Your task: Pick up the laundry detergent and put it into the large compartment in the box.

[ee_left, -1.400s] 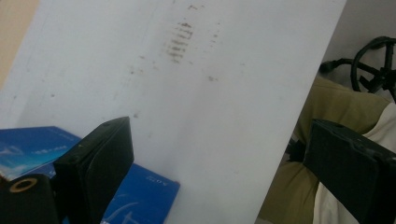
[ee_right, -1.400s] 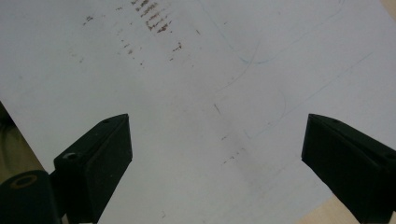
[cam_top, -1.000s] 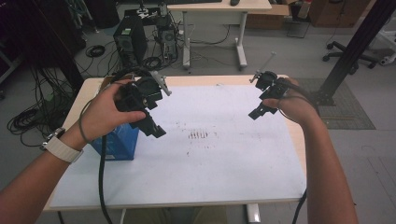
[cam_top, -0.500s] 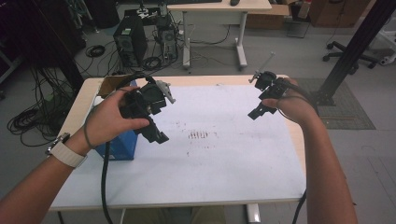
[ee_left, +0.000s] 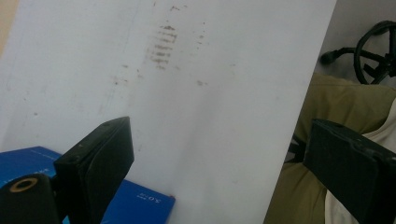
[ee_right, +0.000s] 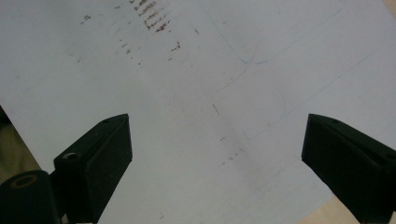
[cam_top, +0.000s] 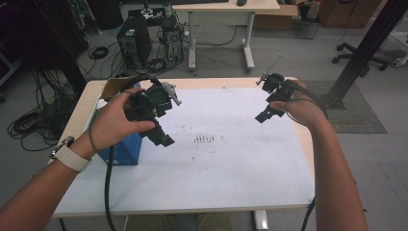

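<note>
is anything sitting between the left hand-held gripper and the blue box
Nothing visible does. The left hand-held gripper hangs open just right of the blue box, above bare white table; in its own view the box lies right beside one jaw.

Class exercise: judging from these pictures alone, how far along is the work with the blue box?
Done: nothing visible; the blue box sits at the table's left edge, ungrasped. In hand: the left gripper hovers just beside and above the box, jaws open and empty. The right gripper waits open over the far right. Left: grasping and whatever follows.
</note>
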### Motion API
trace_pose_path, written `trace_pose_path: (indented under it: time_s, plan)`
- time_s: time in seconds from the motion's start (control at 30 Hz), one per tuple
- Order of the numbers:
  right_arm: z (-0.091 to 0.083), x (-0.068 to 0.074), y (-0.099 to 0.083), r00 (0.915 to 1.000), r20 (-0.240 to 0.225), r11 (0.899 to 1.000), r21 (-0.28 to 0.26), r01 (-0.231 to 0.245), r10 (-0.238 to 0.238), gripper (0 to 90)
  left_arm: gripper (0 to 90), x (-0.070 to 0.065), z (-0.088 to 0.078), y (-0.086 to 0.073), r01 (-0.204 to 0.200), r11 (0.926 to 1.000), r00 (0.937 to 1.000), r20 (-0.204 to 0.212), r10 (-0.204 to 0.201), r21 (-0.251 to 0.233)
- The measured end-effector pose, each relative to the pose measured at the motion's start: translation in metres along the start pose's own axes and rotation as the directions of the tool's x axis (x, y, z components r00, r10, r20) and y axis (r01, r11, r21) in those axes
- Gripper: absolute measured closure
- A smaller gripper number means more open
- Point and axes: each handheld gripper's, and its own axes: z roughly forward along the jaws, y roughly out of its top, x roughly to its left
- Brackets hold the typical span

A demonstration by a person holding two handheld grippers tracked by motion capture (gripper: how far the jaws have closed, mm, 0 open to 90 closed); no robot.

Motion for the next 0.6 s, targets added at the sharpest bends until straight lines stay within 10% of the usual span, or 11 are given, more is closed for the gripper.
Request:
trace_pose_path:
  time_s: [0.6]
  plan:
    - [0.0000,0.0004,-0.0003,1.0000,0.002,1.000,-0.002,-0.002,0.002,8.4,8.6,0.0007,0.0003,0.0002,0.005,1.0000,1.0000,-0.002,-0.005,0.003]
